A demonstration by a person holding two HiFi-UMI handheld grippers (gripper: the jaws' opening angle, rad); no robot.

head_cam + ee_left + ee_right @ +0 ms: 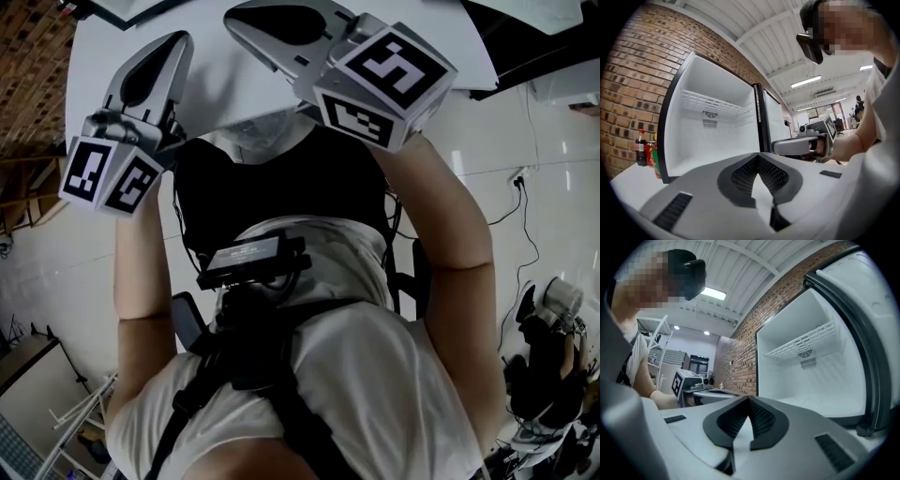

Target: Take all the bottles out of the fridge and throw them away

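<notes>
The fridge [712,136] stands open on a white table [626,185]. Its white inside [811,376] shows only a wire shelf [710,103] and no bottles. A dark cola bottle [641,148] and two more coloured bottles [653,157] stand on the table left of the fridge. My left gripper [758,164] is shut with nothing between its pads. My right gripper [749,404] is also shut and empty. In the head view both are held up before the person's chest, the left gripper [180,39] beside the right gripper [234,21].
A brick wall [628,79] runs behind the fridge. The fridge door [774,123] hangs open at the right of the cabinet. The person's torso with a black harness [253,272] fills the head view. Cables and gear [548,356] lie on the floor at the right.
</notes>
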